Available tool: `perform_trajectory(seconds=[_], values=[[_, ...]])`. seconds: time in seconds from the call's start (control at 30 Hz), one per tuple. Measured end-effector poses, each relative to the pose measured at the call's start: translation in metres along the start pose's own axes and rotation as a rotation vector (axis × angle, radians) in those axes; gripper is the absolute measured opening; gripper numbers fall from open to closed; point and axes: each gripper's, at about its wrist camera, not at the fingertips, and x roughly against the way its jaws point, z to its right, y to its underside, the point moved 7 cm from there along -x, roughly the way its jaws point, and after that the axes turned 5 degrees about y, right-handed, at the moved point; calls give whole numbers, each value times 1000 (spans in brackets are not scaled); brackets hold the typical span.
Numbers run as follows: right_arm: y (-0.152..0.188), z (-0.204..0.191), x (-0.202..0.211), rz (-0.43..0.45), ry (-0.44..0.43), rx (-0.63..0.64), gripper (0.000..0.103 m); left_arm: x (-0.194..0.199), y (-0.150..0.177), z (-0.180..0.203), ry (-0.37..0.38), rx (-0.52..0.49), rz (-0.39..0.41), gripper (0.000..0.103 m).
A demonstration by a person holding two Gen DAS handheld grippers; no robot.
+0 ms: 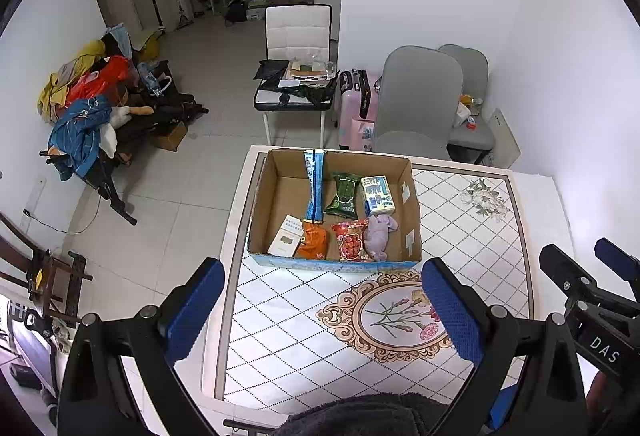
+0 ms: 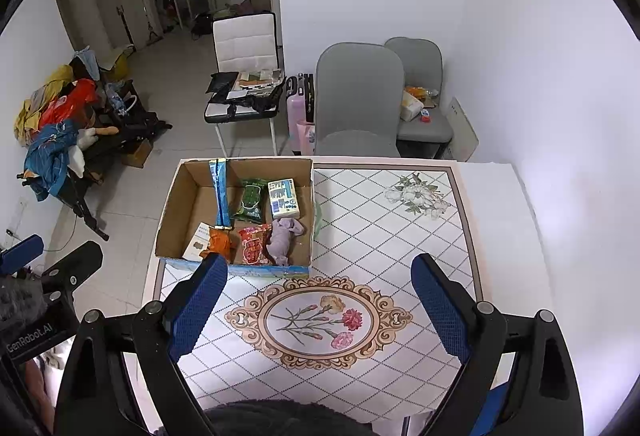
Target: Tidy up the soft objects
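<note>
Both views are evenly and brightly lit by soft, cool light with no hard beams. The plain white wall (image 2: 540,55) on the right washes out almost to pure white, and the pale tiled floor (image 1: 192,47) carries a dull sheen. Shadows are faint: a soft one lies inside the open brown cardboard box (image 1: 276,191) at the table's far left corner. Fisheye distortion bends straight lines strongly toward the frame edges (the corners go black). The centre is sharp; the dark fuzzy fabric (image 2: 280,416) at the bottom edge is blurred.
</note>
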Motion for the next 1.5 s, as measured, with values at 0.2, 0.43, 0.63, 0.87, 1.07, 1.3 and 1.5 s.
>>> perform_trajectory(seconds=[0.2,0.43,0.63,0.87,1.07,1.3,1.5], values=[[2,1,1,-2,2,-1,95,0,0,-1,-1,2,0,101],[3,1,1,-1,-4,-5,95,-1,1,0,-5,3,9,101],[5,0,1,-3,-8,-7,95,0,1,0,-6,1,12,101],[6,0,0,1,-7,-9,95,1,0,1,-3,12,12,101],[7,-1,0,-2,-8,-5,95,3,3,-3,-9,13,10,101],[8,-2,2,0,-9,-7,95,3,4,-5,-12,14,12,101],[5,-3,3,4,-5,-20,95,4,4,-4,-12,13,14,101]])
